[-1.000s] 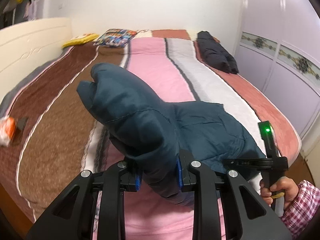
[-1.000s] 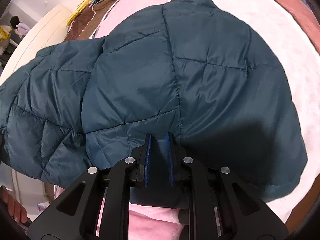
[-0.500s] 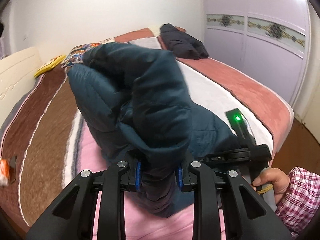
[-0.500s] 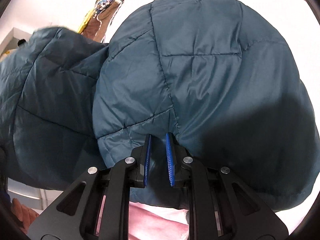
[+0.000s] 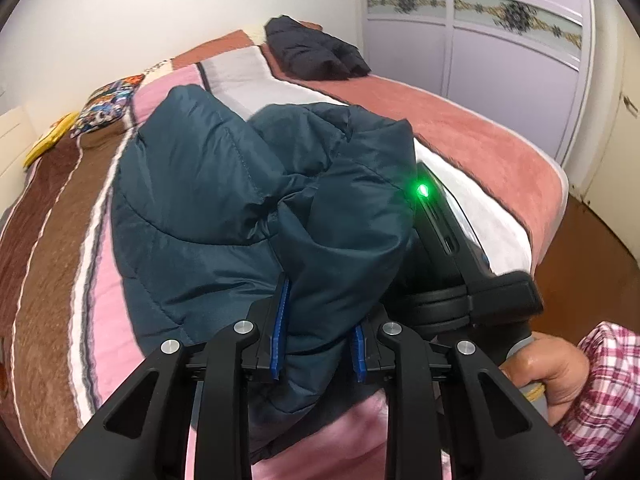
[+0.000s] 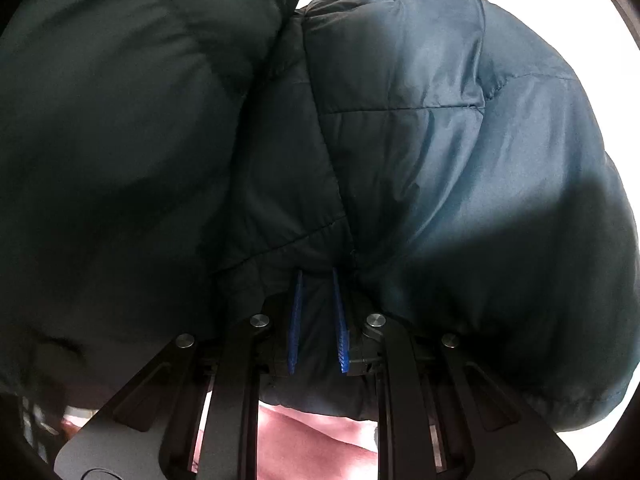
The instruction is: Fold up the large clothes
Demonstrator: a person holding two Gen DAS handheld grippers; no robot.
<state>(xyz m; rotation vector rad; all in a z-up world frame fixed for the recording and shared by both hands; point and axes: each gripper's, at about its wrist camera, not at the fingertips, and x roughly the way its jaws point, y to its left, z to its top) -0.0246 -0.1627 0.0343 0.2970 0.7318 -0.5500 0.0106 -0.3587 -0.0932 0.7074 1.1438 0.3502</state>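
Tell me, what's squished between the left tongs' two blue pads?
A puffy fold of the teal jacket, pinched in the left tongs. The left wrist view shows it.

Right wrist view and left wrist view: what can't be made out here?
- Right wrist view: the teal puffer jacket fills the frame, hiding the bed; its edges are cut off.
- Left wrist view: the jacket's underside, hidden by its own folds.
- Left wrist view: the right tool's tips, hidden behind the jacket.
- Left wrist view: the pillow print, too small.

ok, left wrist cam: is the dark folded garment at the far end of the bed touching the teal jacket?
No, the dark garment lies apart from the teal jacket, bare bedspread between them.
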